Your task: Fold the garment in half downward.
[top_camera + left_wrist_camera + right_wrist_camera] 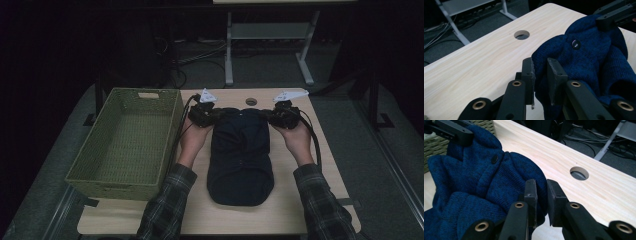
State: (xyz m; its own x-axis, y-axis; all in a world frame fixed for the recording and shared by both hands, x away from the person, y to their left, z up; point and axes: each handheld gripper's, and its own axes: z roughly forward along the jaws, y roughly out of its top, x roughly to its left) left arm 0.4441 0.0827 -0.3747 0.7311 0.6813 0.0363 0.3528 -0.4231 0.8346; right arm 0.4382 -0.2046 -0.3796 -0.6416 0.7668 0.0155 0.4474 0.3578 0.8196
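Note:
A dark blue knitted garment point(240, 155) with buttons lies folded lengthwise on the wooden table point(330, 165). My left gripper point(206, 116) pinches its far left corner, and in the left gripper view the blue knit point(584, 57) sits squeezed between the jaws of that gripper point(540, 75). My right gripper point(280, 116) holds the far right corner; its own view shows the knit fabric point(486, 187) caught between the jaws of the right gripper point(541, 195). A hand holds each gripper at the garment's far end.
A green woven basket point(100, 172) stands empty at the table's left, close to my left hand. A round cable hole point(251, 101) sits in the tabletop just beyond the garment. A desk frame point(270, 35) stands on the floor behind the table.

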